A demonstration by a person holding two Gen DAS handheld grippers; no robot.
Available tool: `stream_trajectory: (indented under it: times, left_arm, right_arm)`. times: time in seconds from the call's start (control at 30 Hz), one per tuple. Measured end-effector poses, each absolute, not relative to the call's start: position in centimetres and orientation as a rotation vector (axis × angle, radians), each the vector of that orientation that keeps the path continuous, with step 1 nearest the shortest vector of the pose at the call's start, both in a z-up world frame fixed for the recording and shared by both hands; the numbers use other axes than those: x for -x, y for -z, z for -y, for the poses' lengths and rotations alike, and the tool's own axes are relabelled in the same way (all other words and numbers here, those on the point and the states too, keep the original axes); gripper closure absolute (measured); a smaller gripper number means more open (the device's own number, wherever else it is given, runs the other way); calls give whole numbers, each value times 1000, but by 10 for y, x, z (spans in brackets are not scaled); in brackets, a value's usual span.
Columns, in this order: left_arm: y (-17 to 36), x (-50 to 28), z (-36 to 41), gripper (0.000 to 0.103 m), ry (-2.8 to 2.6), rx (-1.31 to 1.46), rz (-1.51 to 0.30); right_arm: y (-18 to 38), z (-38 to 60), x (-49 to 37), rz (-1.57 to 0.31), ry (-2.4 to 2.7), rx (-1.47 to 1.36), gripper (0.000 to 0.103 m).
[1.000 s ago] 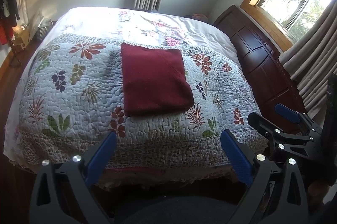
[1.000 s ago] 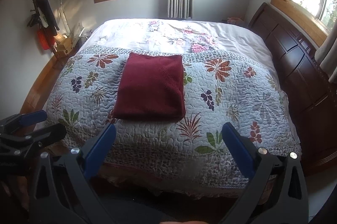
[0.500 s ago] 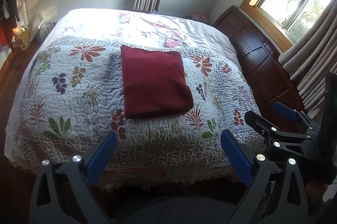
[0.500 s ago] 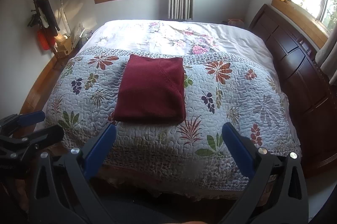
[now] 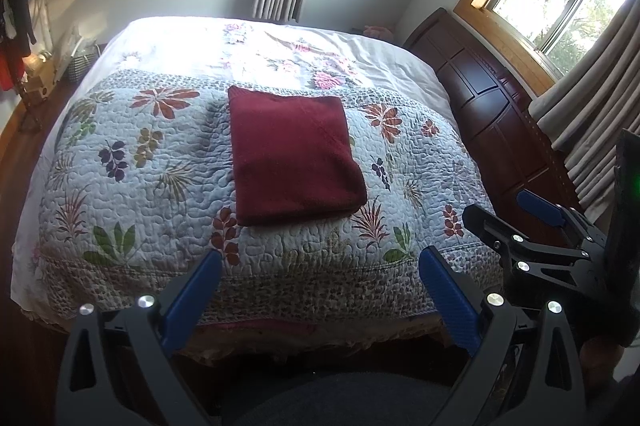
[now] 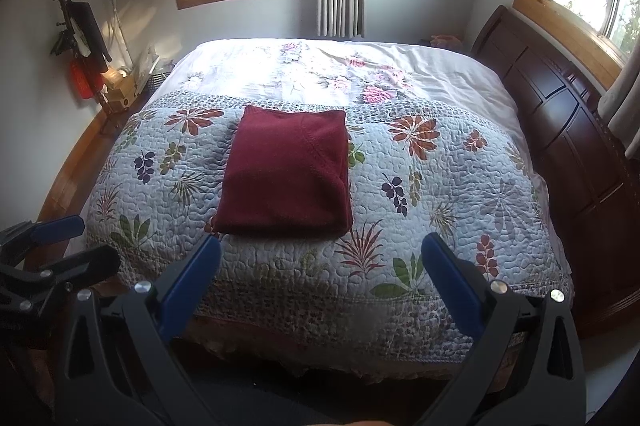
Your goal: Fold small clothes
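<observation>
Both claws hang off the foot of the bed, gripping nothing. The left claw (image 5: 320,262) is spread wide at the bottom of its frame, blue fingers (image 5: 192,300) apart. The right claw (image 6: 320,250) is spread just as wide. The dark red cloth (image 5: 294,155) lies folded into a neat rectangle, flat on the flowered quilt (image 5: 132,185), centre frame, well apart from either claw.

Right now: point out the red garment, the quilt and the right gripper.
red garment (image 6: 285,173), right wrist view, middle of folded top face.
quilt (image 6: 448,193), right wrist view, bare patch right of garment.
right gripper (image 6: 320,254), right wrist view, midway between fingertips.
</observation>
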State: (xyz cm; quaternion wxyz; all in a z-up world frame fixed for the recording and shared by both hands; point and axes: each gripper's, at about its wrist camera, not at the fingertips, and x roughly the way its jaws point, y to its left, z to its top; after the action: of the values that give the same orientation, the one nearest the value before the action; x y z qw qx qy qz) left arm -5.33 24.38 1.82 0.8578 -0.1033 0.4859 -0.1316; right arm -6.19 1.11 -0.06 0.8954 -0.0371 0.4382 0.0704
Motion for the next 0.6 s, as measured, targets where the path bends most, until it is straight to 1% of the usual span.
stream_trajectory:
  times: [0.6]
  left_arm:
    - [-15,52,-243,4,287,215,-1033]
  right_arm:
    - [5,-12,64,-917,-128,63,3]
